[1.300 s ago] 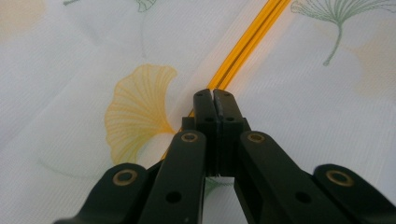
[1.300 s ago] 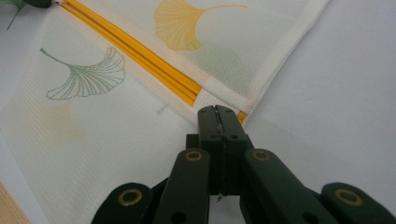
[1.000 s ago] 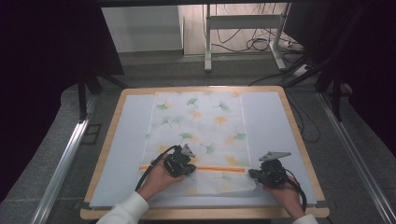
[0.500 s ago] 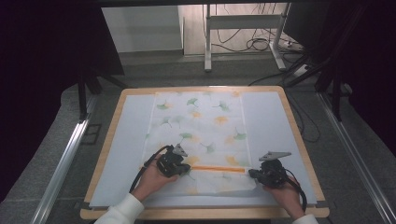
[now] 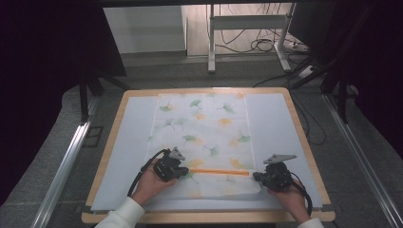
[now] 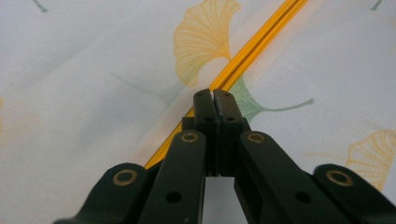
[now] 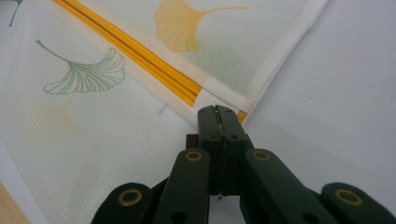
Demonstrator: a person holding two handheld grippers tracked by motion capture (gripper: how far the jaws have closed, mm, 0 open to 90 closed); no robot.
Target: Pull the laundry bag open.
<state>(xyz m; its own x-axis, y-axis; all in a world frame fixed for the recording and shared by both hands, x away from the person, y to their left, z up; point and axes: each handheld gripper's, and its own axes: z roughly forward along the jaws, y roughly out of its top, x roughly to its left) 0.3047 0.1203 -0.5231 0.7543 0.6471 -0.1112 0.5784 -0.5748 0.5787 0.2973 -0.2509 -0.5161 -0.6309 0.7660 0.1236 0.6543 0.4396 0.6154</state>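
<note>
On the tabletop [image 5: 128, 133] lies a leaf-printed mesh bag [image 5: 202, 137], its orange zipper [image 5: 221, 172] near the front edge, with the left claw [image 5: 183, 171] and right claw [image 5: 256, 177] clamped tight at the zipper's two ends.

Table evenly lit, surroundings dark; close views bright, near edges soft, no glare.

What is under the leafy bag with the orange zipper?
The leafy bag lies flat on a pale blue mat, which sits on the wooden table. Anything inside the bag, or directly beneath it, is covered.
</note>
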